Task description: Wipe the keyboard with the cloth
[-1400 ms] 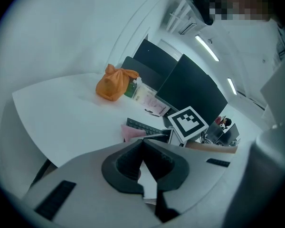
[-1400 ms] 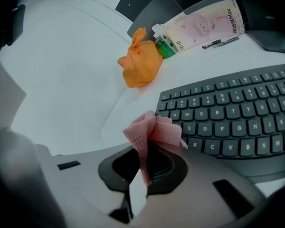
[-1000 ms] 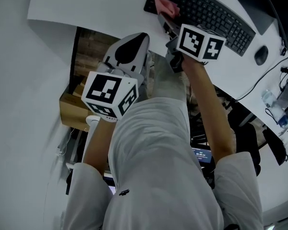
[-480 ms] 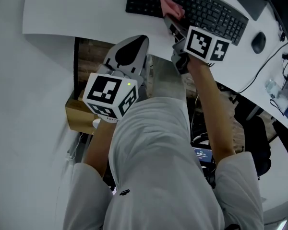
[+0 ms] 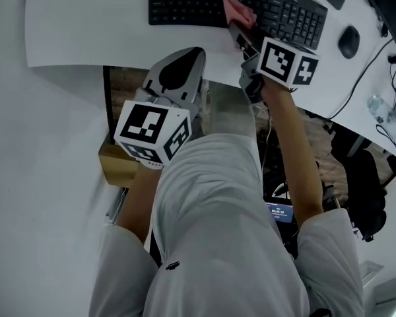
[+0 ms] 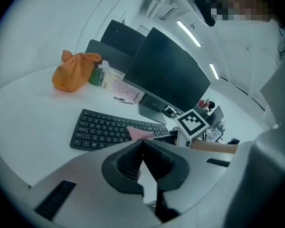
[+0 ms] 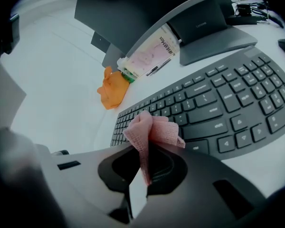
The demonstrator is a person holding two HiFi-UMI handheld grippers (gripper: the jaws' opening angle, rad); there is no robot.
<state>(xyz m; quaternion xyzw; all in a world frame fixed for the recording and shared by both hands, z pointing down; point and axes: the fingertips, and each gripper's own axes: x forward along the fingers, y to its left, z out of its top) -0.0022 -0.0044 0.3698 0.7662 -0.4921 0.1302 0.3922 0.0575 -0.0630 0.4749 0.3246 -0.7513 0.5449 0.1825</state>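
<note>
Neighbouring keyboard [image 6: 109, 127]: monitor [image 6: 166, 75], orange bag [image 6: 73, 72].

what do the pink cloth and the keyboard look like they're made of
Pink cloth: soft woven fabric, matte; a gauze-like weave shows and it bunches in folds. Keyboard: likely hard plastic, matte black; rigid moulded keys with little shine.

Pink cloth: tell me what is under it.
Under the cloth, pinched by the right gripper, is the black keyboard; keys show around it, but those directly beneath, and any contact, are covered.
</note>
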